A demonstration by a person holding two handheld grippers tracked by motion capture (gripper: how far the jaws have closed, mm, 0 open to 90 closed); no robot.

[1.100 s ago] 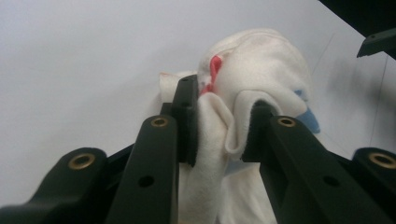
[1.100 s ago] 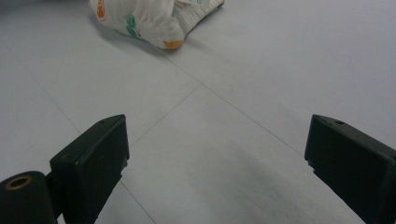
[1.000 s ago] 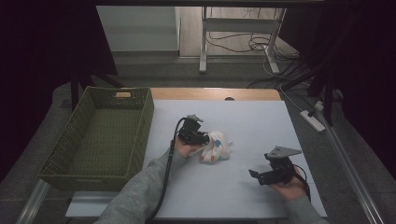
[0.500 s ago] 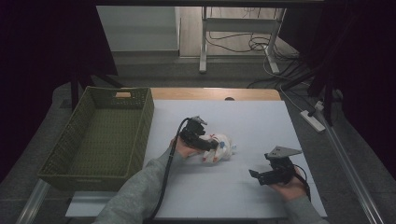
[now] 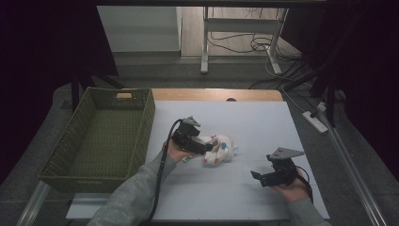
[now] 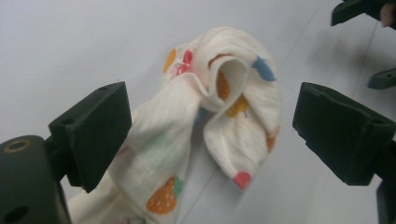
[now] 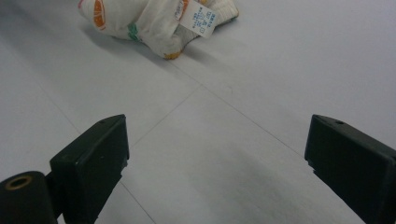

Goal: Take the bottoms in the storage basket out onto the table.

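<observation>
We start at our left gripper [image 6: 205, 135], whose jaws stand wide apart with nothing pinched. Between its fingers [image 6: 93, 130] lies the bunched cloth [image 6: 210, 116], a cream fabric printed with small coloured fruit shapes. One fold runs down close beside the near-side finger, while the puffed loop sits in the middle of the gap, well short of the other finger. We cannot tell whether the cloth already touches a pad. In the high view the left gripper [image 5: 207, 147] sits right at the edge of the cloth [image 5: 220, 149] on the white table [image 5: 263, 122].

We judge the step in hand to be the grasp on the cloth: the jaws straddle it but have not closed. The next move calls for settling the fingers a little lower around the thickest bundle, then closing firmly enough that the soft layers do not slip out as we lift.

Farther out, our right gripper [image 7: 217, 158] hovers low over bare table, jaws spread with nothing between them. Ahead of its fingers [image 7: 91, 163], well apart from them, the cloth [image 7: 144, 18] shows its white care label [image 7: 201, 17] turned toward this side. In the high view the right gripper [image 5: 256, 175] is held near the table's front edge.

Beyond the left hand, the green basket [image 5: 146, 113] stands at the table's side, a likely place for the cloth.
</observation>
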